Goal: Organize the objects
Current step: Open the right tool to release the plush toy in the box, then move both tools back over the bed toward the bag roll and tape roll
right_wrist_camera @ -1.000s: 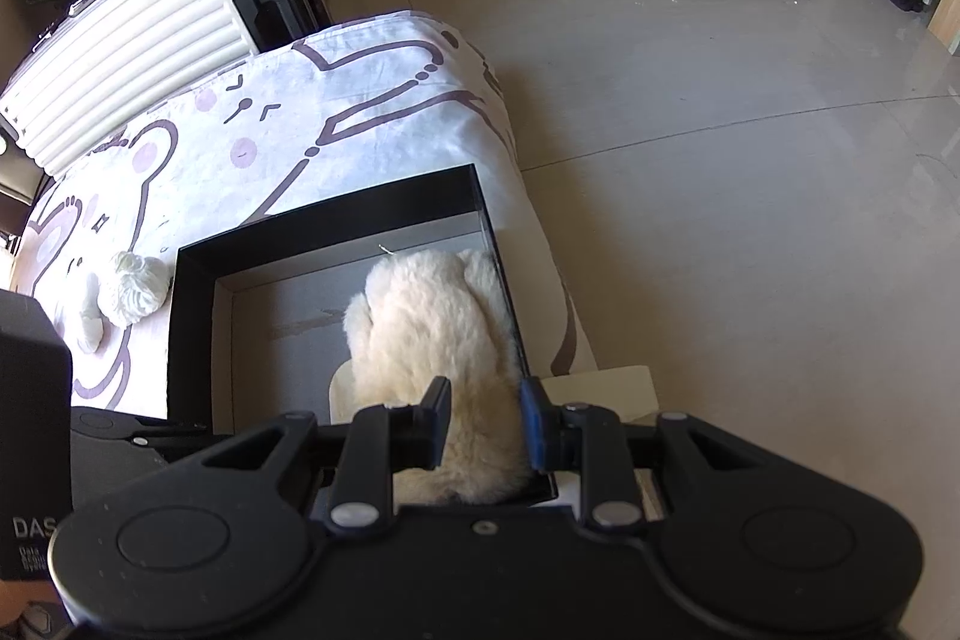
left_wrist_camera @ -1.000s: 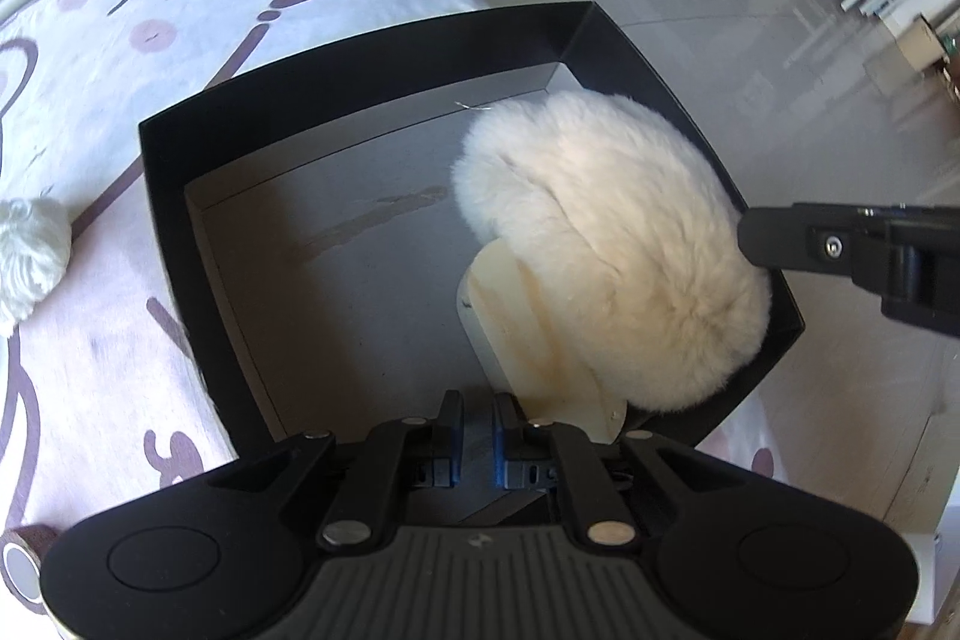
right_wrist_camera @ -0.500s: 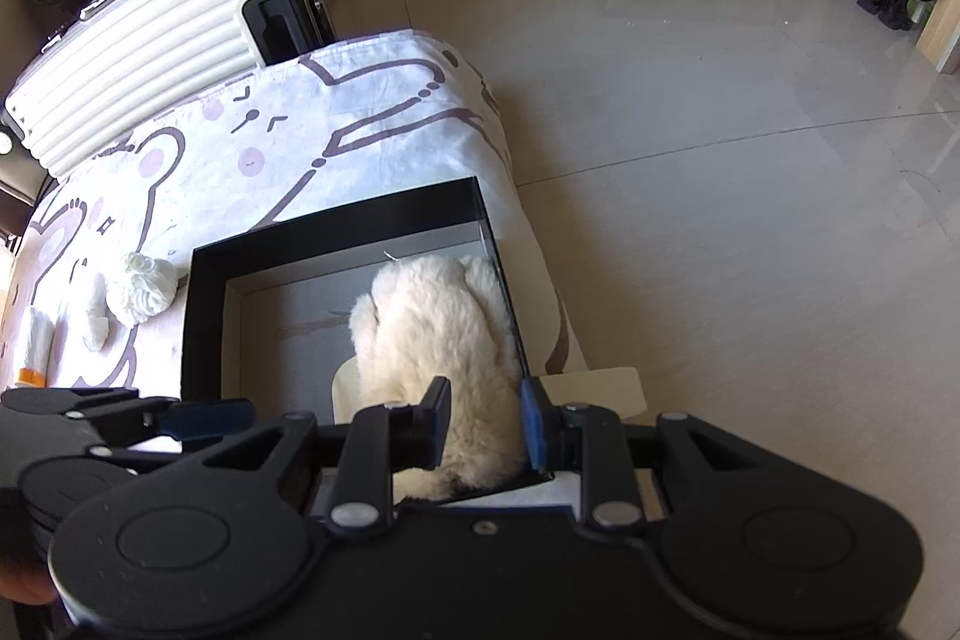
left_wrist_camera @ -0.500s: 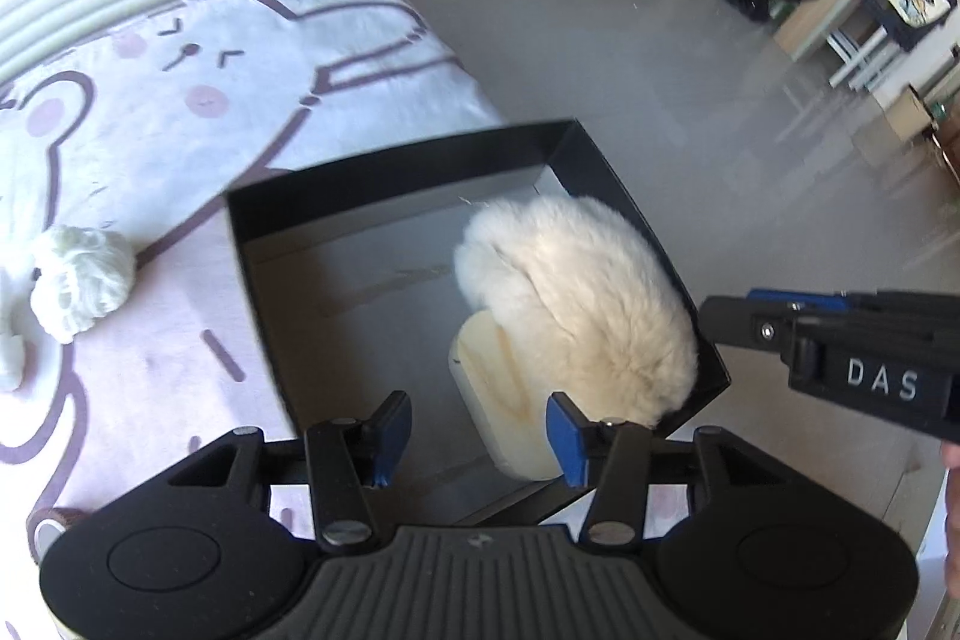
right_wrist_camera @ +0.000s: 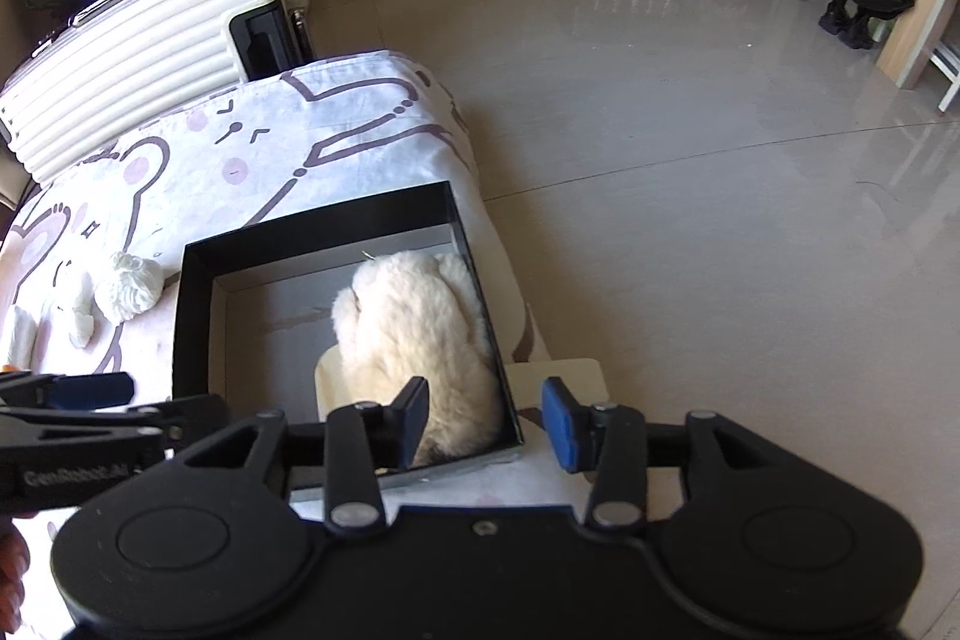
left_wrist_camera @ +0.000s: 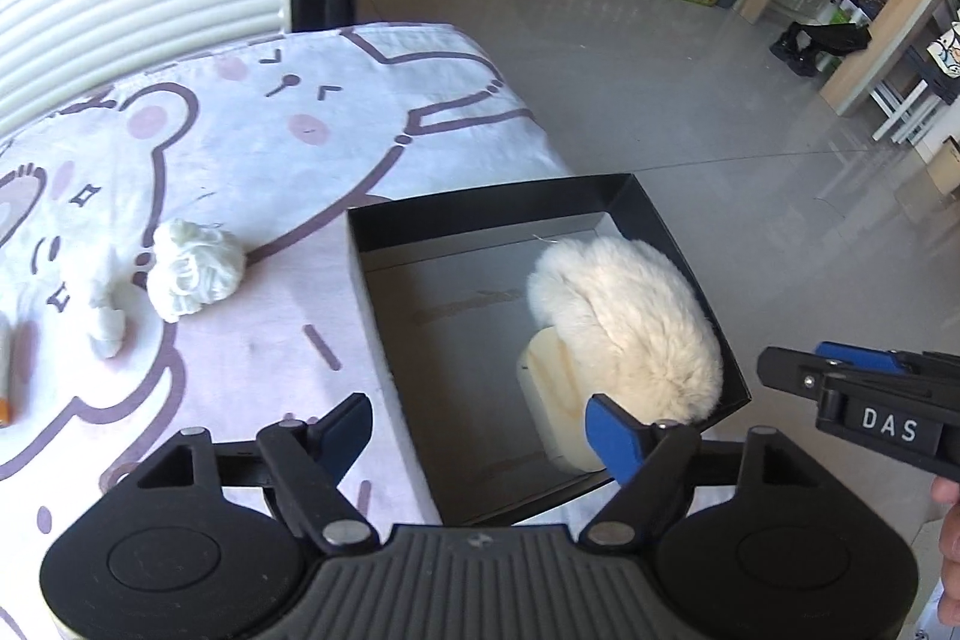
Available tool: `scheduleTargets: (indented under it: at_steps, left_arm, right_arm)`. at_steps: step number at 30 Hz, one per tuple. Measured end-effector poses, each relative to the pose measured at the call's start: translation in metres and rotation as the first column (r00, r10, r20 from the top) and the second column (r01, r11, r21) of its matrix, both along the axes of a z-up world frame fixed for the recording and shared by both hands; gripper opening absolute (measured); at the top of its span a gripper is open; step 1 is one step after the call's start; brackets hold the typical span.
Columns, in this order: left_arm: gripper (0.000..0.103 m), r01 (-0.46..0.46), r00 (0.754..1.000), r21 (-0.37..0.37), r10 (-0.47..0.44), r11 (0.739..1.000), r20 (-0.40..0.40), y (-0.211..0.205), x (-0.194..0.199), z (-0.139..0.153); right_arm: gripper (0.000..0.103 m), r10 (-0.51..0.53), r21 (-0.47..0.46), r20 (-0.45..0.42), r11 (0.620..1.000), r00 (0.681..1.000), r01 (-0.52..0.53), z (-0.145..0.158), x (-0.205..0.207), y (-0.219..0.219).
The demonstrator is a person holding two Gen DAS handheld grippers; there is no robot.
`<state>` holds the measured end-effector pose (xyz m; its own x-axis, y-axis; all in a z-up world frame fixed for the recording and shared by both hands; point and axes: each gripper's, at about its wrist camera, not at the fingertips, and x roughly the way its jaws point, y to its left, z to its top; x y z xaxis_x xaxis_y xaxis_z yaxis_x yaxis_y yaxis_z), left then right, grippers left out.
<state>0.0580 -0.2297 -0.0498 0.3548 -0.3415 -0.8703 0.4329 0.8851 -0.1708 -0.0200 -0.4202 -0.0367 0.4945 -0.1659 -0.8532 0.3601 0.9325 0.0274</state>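
The furry cream slipper [left_wrist_camera: 630, 322] lies in the right half of the black box [left_wrist_camera: 480, 226], its fluffy upper against the right wall and its pale sole [left_wrist_camera: 552, 400] showing at the near end. The step in hand reads as letting go and drawing clear. The left gripper [left_wrist_camera: 480, 430] has its jaws opening wide with nothing pressed between them; the right gripper [right_wrist_camera: 486, 418] has its jaws opening too, narrower, straddling the box's near right corner with the slipper's heel fur just by the left pad, though whether it still brushes the fur is hard to tell. To do this well, lift both straight up so no pad drags the fur or snags the rim. On the bear-print cloth [left_wrist_camera: 300, 100], left of the box, a white knotted bundle [left_wrist_camera: 192, 274] awaits sorting.
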Motion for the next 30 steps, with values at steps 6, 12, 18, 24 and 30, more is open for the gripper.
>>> scheduleTargets:
  at_steps: [6, 12, 18, 24, 30]
  left_arm:
    - [0.087, -0.045, 0.998, 0.011, 0.044, 0.999, 0.033, 0.013, -0.007, 0.011]
    - [0.096, -0.079, 0.995, 0.021, 0.078, 0.997, 0.070, 0.027, -0.016, 0.021]
    - [0.101, -0.089, 0.991, 0.042, 0.084, 0.995, 0.101, 0.036, -0.025, 0.028]
    - [0.103, -0.096, 0.988, 0.061, 0.088, 0.993, 0.130, 0.043, -0.034, 0.034]
    - [0.103, -0.105, 0.986, 0.062, 0.095, 0.993, 0.138, 0.050, -0.038, 0.039]
  right_arm:
    - [0.063, -0.025, -0.028, 0.027, 0.999, 0.999, 0.026, 0.007, -0.013, -0.001]
    - [0.081, -0.027, -0.071, 0.037, 0.997, 0.999, 0.029, 0.014, -0.024, 0.004]
    - [0.096, -0.032, -0.089, 0.064, 0.995, 0.997, 0.037, 0.020, -0.035, 0.008]
    - [0.102, -0.043, -0.132, 0.084, 0.990, 0.996, 0.054, 0.028, -0.044, 0.012]
    - [0.103, -0.022, -0.149, 0.096, 0.988, 0.995, 0.036, 0.033, -0.050, 0.017]
